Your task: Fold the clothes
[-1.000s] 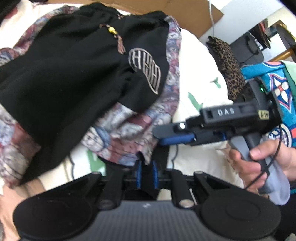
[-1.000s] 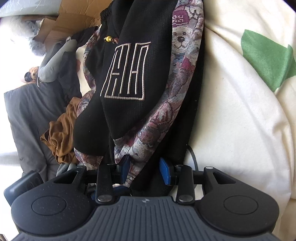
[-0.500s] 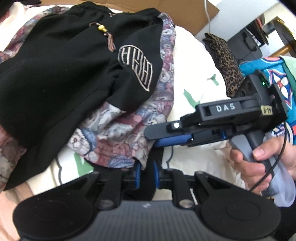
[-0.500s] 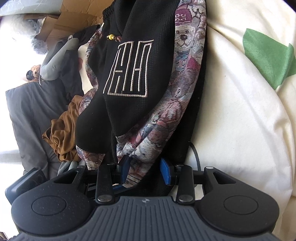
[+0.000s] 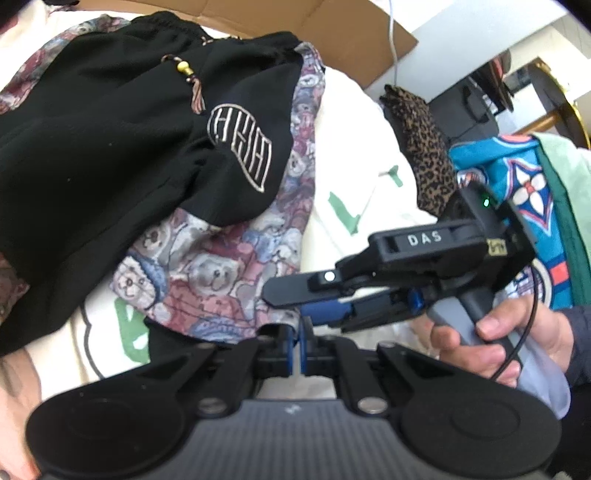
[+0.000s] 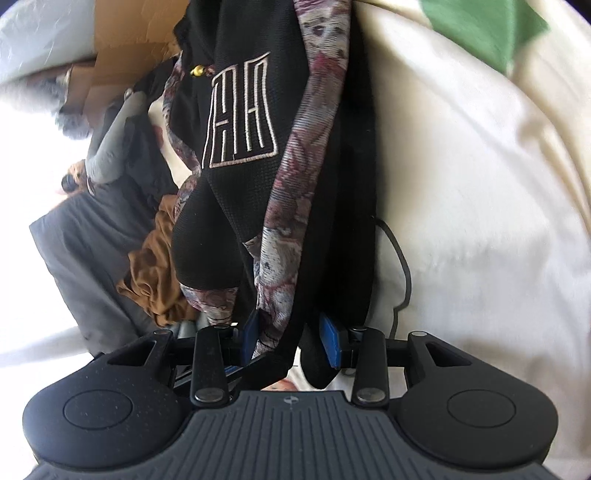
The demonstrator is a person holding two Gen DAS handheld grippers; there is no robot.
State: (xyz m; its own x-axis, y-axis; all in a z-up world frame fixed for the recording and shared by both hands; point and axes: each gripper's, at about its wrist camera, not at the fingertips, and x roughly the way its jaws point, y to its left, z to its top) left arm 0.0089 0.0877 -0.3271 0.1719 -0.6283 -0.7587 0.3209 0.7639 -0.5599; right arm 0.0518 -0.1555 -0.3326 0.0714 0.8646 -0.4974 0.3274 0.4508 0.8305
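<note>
The garment (image 5: 122,147) is black with a bear-print lining and a stitched emblem (image 5: 242,147); it is spread over a cream sheet (image 5: 354,155) ahead of the left gripper (image 5: 296,343). The left jaws are brought fully together. The hem's lower edge is seen just in front of the blue pads (image 5: 290,347), but whether cloth is pinched between them cannot be told.

In the right wrist view the garment (image 6: 236,206) is gathered into a narrow hanging bundle that runs straight ahead from the right gripper (image 6: 291,338). The right jaws are at a narrow setting and are closing; the printed and black folds are passed between the blue pads (image 6: 330,341), with the left pad touching the cloth.

In the left wrist view the right gripper (image 5: 284,299) is shown to the right of the left jaws, held by a hand (image 5: 491,343).

A cardboard box (image 5: 306,33) is seen beyond the garment; its contents are not visible. A brown cloth (image 6: 155,273) is lying left of the right jaws.
</note>
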